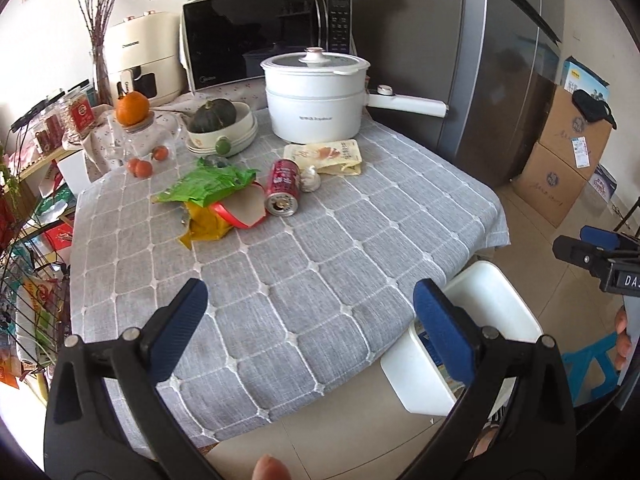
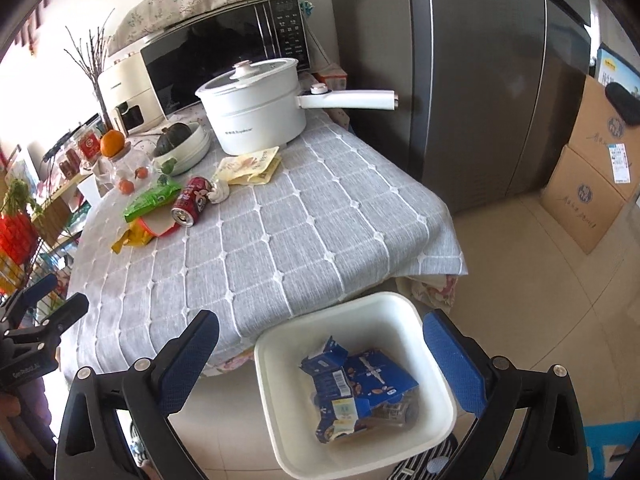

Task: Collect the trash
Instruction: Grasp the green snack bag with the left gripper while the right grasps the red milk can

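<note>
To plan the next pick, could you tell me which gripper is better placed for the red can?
Probably left: the left gripper is open over the tablecloth facing the red can, while the right gripper hangs open above the white bin.

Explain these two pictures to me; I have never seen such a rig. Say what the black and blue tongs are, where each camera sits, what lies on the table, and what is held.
A person holds a two-finger gripper in each hand; a fisheye camera on each looks along its fingers. One picture comes from the left gripper, the other from the right gripper. Both are open and hold nothing. On the grey tablecloth lie a red can on its side, a green wrapper, a yellow wrapper, a cream pouch and a white pot. Beside the table, a white bin already holds a crushed blue carton.
</note>
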Demonstrator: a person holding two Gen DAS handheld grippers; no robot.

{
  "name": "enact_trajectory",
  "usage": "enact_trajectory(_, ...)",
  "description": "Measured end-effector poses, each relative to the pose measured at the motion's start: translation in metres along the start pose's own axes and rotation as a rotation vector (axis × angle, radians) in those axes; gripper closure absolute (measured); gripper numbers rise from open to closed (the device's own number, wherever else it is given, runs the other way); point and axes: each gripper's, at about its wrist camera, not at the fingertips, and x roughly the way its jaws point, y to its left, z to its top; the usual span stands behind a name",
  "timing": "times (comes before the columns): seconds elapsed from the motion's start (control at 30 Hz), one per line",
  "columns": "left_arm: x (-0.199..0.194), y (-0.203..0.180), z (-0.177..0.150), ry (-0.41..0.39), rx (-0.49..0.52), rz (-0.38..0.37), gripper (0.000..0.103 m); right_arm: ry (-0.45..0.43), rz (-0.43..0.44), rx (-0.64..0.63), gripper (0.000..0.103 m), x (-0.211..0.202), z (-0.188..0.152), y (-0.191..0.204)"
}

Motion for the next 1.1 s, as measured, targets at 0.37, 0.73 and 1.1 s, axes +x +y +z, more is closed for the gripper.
enact_trajectory(0.37, 0.034, 0.064, 0.015, -0.006, -0.095, 0.063, 0.001, -0.094, 0.019, -0.012, 0.000, 0.021, 0.032, 0.052)
enact_trajectory(0.73, 0.124, 0.117, 0.031, 0.093, -0.058, 0.076, 0.013, -0.037, 0.001, -0.066, 0.000, 0.086, 0.058, 0.075)
enact_trajectory(1.1, 0.177, 0.171, 0.067, 0.104, -0.366, -0.104, 0.031, -0.015, -0.002, -0.178, 0.000, 0.162, 0.093, 0.115)
